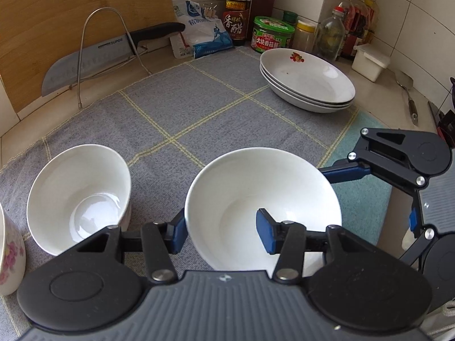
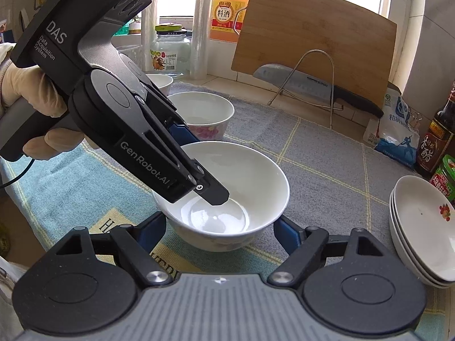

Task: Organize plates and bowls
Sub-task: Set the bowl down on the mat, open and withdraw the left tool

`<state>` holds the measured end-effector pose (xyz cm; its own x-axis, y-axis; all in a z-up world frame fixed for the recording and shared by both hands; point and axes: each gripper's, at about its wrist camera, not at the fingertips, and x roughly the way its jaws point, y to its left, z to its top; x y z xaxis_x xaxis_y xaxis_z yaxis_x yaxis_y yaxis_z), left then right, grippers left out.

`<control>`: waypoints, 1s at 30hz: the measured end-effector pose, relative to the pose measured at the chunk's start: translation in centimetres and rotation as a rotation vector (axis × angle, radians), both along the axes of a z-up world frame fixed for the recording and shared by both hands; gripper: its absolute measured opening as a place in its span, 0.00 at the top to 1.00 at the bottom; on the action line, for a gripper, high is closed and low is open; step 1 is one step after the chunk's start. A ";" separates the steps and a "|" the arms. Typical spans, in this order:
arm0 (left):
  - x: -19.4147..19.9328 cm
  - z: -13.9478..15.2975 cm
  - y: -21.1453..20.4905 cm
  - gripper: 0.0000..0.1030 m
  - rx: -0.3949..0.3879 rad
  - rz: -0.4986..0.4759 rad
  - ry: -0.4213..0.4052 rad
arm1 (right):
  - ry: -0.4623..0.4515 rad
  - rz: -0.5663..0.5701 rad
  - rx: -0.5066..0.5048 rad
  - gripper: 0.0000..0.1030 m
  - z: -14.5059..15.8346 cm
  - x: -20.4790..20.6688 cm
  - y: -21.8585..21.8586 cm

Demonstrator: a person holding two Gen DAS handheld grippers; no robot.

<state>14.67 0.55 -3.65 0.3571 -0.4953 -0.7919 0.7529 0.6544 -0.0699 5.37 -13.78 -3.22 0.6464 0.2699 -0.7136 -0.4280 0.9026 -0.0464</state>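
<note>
Claws meet at a plain white bowl [image 1: 263, 207] on the grey checked cloth [image 1: 199, 108] of a kitchen table: the left claw [image 1: 221, 231] is clamped on its near rim, one pad inside, one outside. The right claw [image 2: 220, 228] stands half-wide around the bowl's base, not visibly pressing, while stacked plates [image 1: 308, 81] sit well apart near bottles

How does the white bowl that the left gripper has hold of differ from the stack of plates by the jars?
The held bowl is deep and steep-sided; the plates are shallow and wide. The bowl is single, its wall pinched by the left gripper; the plates are three, nested and untouched. The bowl's inside is plain; the top plate has a small red motif. Both are white and glossy.
</note>
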 end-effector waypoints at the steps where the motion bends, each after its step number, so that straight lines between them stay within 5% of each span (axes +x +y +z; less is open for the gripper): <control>1: 0.1 -0.1 -0.1 0.53 0.000 0.000 0.004 | 0.002 -0.002 0.000 0.17 0.0 0.1 -0.1; 11: -0.1 -0.6 -0.5 0.49 -0.002 -0.017 0.002 | 0.017 -0.019 0.007 0.16 -0.3 0.1 -0.4; 16: -0.5 -0.3 -0.4 0.20 -0.021 -0.023 -0.024 | 0.012 -0.030 0.020 0.10 -0.2 0.1 -0.5; 21: -0.8 0.2 0.0 0.14 -0.025 -0.028 -0.054 | -0.003 -0.030 0.027 0.00 0.0 -0.1 -0.4; 30: -1.8 1.0 1.9 0.14 -0.042 0.024 -0.082 | -0.018 -0.035 0.032 0.00 0.7 -0.2 -0.3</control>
